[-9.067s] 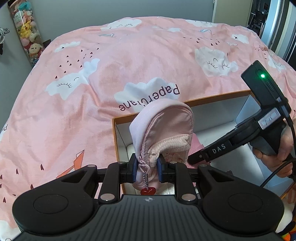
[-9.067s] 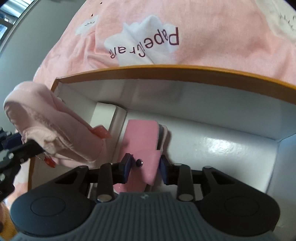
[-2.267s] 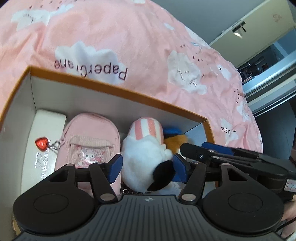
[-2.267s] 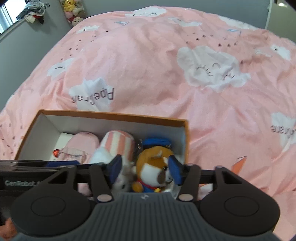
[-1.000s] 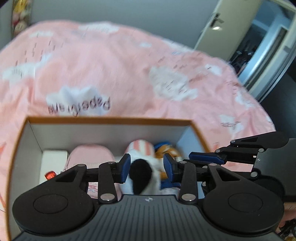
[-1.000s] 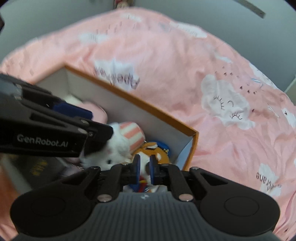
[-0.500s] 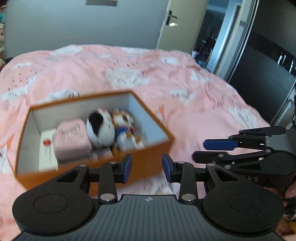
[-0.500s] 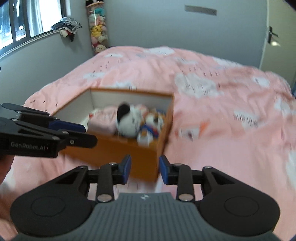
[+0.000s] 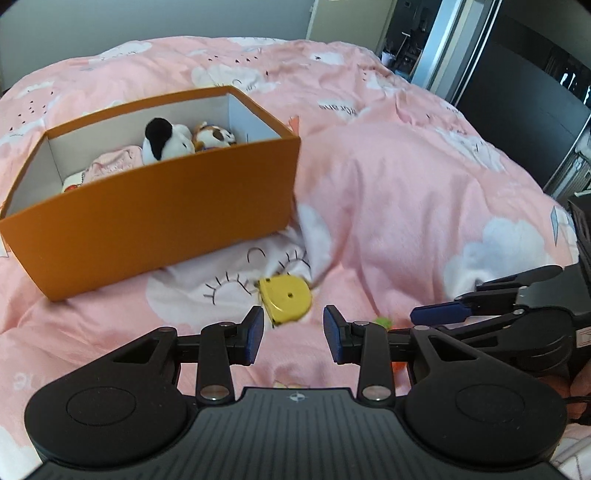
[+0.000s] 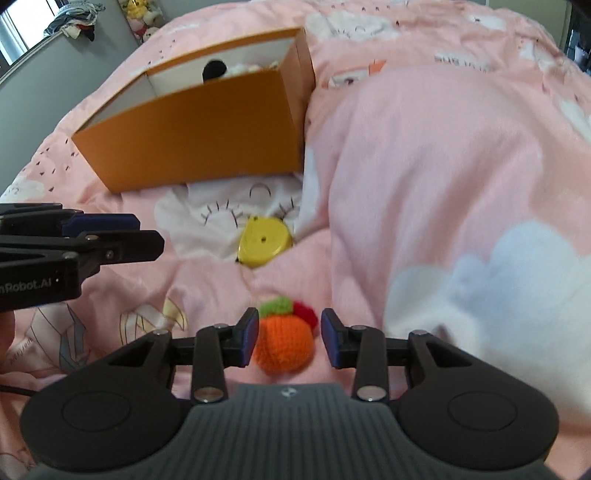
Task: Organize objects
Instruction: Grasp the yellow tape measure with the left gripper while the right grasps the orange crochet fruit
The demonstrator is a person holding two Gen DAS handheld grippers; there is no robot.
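Observation:
An orange box (image 9: 155,218) with a white inside stands on the pink bed; it also shows in the right wrist view (image 10: 199,140). In it are a black-and-white plush (image 9: 164,138), an orange-and-white plush (image 9: 214,137) and a pink pouch (image 9: 110,166). A yellow half-round case (image 9: 285,300) lies on the cover just ahead of my open, empty left gripper (image 9: 293,334); it also shows in the right wrist view (image 10: 264,240). A crocheted orange fruit (image 10: 283,343) with green and red tufts lies between the open fingers of my right gripper (image 10: 289,341), which is not closed on it.
The pink cloud-print duvet (image 9: 406,192) rises in a fold to the right of the box. Dark wardrobe doors (image 9: 517,85) stand at the far right. A shelf of plush toys (image 10: 142,18) is by the far wall.
Both grippers have pulled back from the box and dropped low over the cover. The left now faces the yellow case and the right straddles the orange fruit.

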